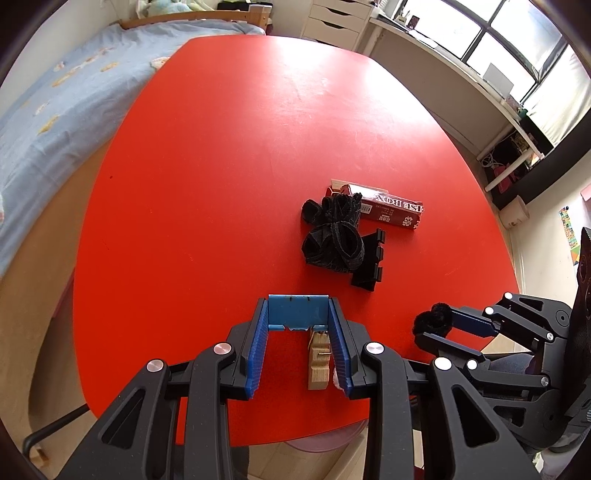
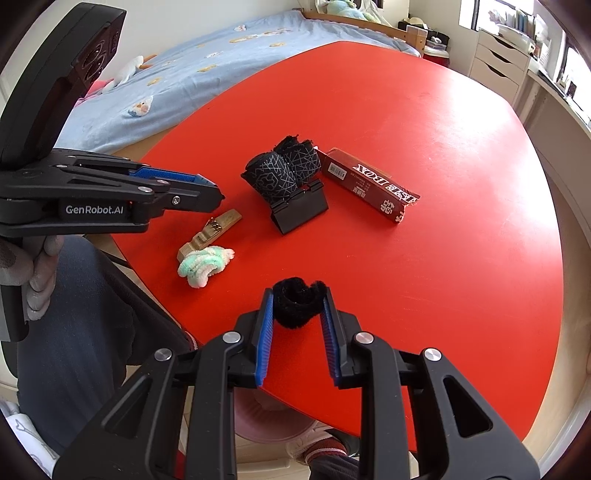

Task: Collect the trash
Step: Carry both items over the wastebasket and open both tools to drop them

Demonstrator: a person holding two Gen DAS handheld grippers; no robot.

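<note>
My left gripper [image 1: 298, 314] is shut on a flat blue card [image 1: 297, 312], held above the red table [image 1: 221, 184] near its front edge. It also shows in the right wrist view [image 2: 218, 197]. My right gripper [image 2: 299, 301] is shut on a black fuzzy pipe-cleaner loop [image 2: 300, 303], seen also in the left wrist view [image 1: 433, 320]. A wooden clothespin [image 2: 210, 234] and a white-green fuzzy bundle [image 2: 205, 264] lie on the table under my left gripper. A dark red carton [image 2: 369, 186] lies farther back.
A black patterned cloth bundle [image 2: 282, 170] rests against a black plastic stand [image 2: 300, 208] mid-table. A pink bin [image 2: 266, 424] sits below the table's front edge. A bed [image 2: 203, 74] stands to the left, white drawers [image 1: 336, 18] behind.
</note>
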